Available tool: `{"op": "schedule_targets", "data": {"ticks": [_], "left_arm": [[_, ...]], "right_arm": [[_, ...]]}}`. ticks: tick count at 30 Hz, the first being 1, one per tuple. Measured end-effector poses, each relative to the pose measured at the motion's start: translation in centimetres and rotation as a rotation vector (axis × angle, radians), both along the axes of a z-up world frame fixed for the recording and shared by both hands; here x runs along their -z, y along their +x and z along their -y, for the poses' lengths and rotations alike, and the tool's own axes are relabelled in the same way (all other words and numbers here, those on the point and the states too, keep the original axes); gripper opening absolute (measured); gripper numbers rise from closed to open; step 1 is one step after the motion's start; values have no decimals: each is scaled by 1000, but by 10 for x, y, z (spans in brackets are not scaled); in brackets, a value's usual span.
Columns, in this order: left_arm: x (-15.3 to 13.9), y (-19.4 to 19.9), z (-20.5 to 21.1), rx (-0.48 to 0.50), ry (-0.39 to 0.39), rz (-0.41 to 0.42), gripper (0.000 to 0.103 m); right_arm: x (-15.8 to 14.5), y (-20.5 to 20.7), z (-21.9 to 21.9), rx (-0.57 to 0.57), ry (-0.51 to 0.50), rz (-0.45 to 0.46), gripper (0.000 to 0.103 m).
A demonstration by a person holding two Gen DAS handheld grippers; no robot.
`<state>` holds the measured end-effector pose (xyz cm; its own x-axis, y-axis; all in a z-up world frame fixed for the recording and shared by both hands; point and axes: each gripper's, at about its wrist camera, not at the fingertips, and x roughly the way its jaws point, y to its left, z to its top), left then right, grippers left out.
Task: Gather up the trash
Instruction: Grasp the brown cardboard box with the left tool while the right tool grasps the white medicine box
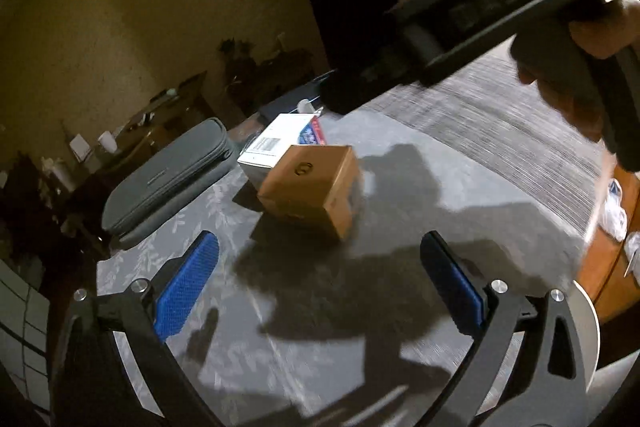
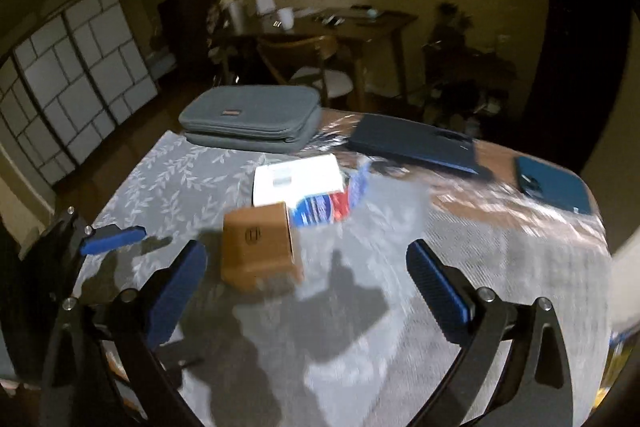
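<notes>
Jaws closing in on the brown box

Jaws of both grippers are standing wide apart and holding nothing. From its own wrist view the left gripper (image 1: 320, 287) is hovering over the cloth-covered counter (image 1: 280, 347), with the box (image 1: 310, 183) lying ahead of it and clear of both pads. From the other wrist view the right gripper (image 2: 306, 287) is hanging over the same cloth, the box (image 2: 260, 251) sitting just ahead of its left pad, off centre. Both views are blurring, so fine contact cannot be judged.

Trash seems to be sitting in a cluster: the box, then a white carton (image 2: 298, 179) just behind it, then a red-and-blue wrapper (image 2: 324, 207) beside the carton. The box looks like the nearest piece to take. To do it well, one gripper should be centring the box between its pads, squaring to two flat faces instead of a corner, and squeezing gently, since thin card is likely crushing easily.

Open cloth is lying all round the near side of the box, giving approach room. Behind, the carton is crowding it, so lifting straight up seems safer than pushing forward. Farther off, a grey case (image 2: 250, 123) and two dark blue flat items are resting near the far counter edge. The right gripper's body is also hanging over the counter in the left view, so the two should be keeping apart.
</notes>
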<state>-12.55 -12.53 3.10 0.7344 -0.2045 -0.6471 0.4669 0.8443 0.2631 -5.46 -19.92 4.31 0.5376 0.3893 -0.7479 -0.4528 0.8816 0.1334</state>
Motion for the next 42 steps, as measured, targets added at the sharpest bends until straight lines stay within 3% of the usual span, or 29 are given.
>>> {"op": "schedule_targets", "data": {"ticks": [8, 19, 21, 23, 26, 42], "left_arm": [[13, 31, 3, -13, -16, -31, 101], [18, 58, 14, 30, -26, -62, 101], [19, 61, 16, 41, -39, -88, 94], [23, 65, 17, 41, -34, -130, 73], [24, 65, 14, 66, -69, -174, 61], [16, 25, 11, 34, -117, -194, 60]], "right_arm": [[24, 60, -42, -77, -64, -92, 99], [48, 90, -59, -109, -102, -173, 99], [53, 95, -59, -102, -96, -185, 97], [59, 100, -60, -101, -102, -197, 85], [60, 102, -55, -105, -77, -190, 81], [47, 85, -20, -21, 44, -130, 81]]}}
